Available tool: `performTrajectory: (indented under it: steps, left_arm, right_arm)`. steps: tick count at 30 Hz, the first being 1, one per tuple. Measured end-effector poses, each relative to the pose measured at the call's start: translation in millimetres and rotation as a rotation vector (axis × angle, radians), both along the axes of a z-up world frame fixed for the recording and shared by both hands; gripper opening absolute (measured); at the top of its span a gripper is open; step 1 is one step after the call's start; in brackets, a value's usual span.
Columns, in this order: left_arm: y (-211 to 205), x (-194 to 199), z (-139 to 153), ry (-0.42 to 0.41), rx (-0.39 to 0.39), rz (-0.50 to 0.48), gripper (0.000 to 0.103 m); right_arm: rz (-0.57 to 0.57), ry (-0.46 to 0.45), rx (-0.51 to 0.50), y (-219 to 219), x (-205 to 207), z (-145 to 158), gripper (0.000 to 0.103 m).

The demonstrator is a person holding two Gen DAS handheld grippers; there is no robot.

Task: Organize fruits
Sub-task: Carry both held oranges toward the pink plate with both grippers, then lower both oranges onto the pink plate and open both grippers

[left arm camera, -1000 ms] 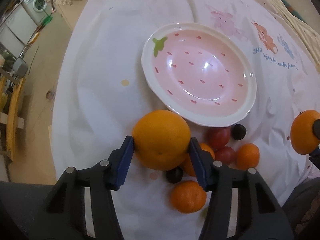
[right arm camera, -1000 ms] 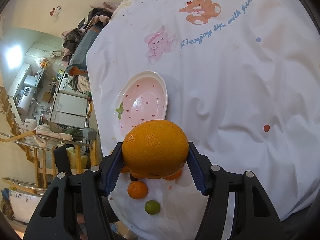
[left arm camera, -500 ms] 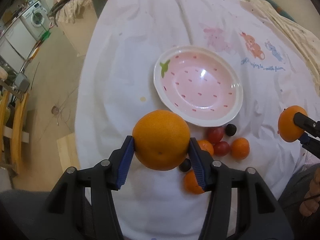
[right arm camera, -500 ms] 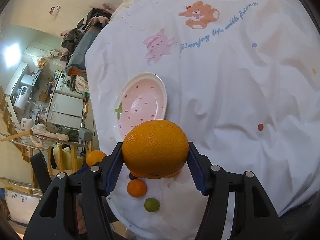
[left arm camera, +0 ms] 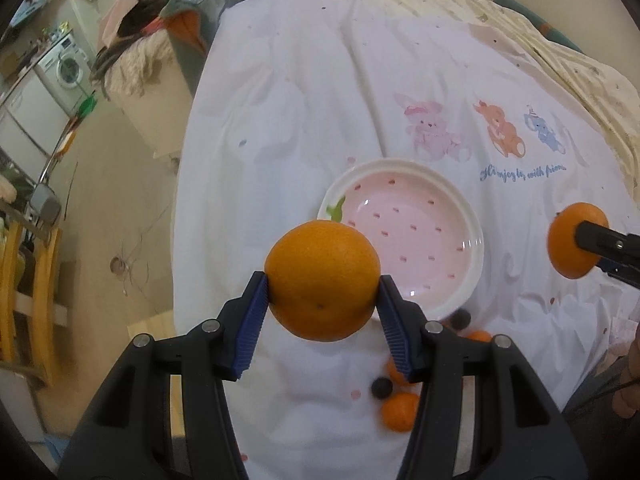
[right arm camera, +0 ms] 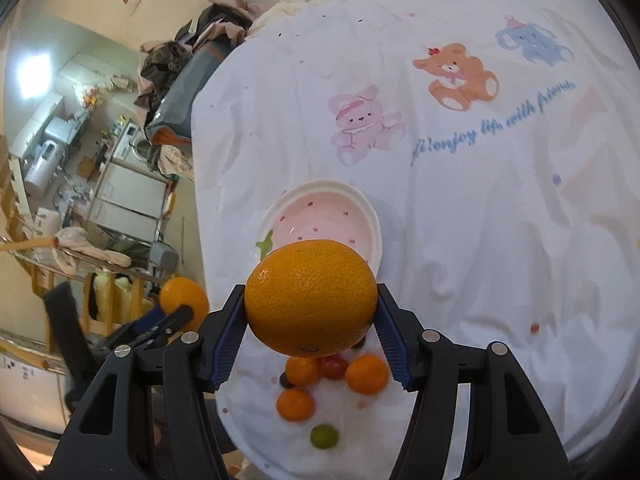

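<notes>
washing machine [left arm camera: 66,66] by beige floor [left arm camera: 116,216], wooden chairs [left arm camera: 28,292].

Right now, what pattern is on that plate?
The plate is strawberry-styled: pink with small red seed dashes, white rim, green leaf. Left wrist view shows it best.

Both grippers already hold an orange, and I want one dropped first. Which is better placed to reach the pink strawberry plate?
Probably the left. The left gripper holds its large orange right at the pink strawberry-patterned plate's near rim. The right gripper's orange hangs off to the plate's side.
</notes>
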State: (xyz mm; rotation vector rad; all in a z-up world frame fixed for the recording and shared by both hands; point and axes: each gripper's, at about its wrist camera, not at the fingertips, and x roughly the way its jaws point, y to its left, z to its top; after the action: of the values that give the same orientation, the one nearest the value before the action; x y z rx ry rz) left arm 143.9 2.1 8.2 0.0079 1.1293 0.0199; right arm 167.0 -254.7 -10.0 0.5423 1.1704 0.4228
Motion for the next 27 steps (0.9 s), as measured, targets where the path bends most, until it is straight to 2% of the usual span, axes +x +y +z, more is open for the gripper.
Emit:
performTrajectory:
  steps: [4, 9, 18, 27]
  left_arm:
    - [-9.6, 17.3, -10.8, 0.015, 0.014, -0.026, 0.050]
    - [-23.0, 34.7, -41.6, 0.069, 0.023, -0.056, 0.051]
    - [-34.1, 75.4, -80.7, 0.116, 0.051, -0.117, 0.051]
    - [-35.0, 99.5, -99.5, 0.132, 0.048, -0.165, 0.051]
  right_arm:
    - [0.031, 0.024, -0.038, 8.7, 26.4, -11.3, 0.064]
    - [0.083, 0.046, -0.084, 22.0, 55.8, -29.4, 0.064]
    - [0.160, 0.120, -0.090, 45.7, 96.4, -68.7, 0.064]
    - [0.157, 0.184, -0.068, 53.9, 124.2, -95.9, 0.064]
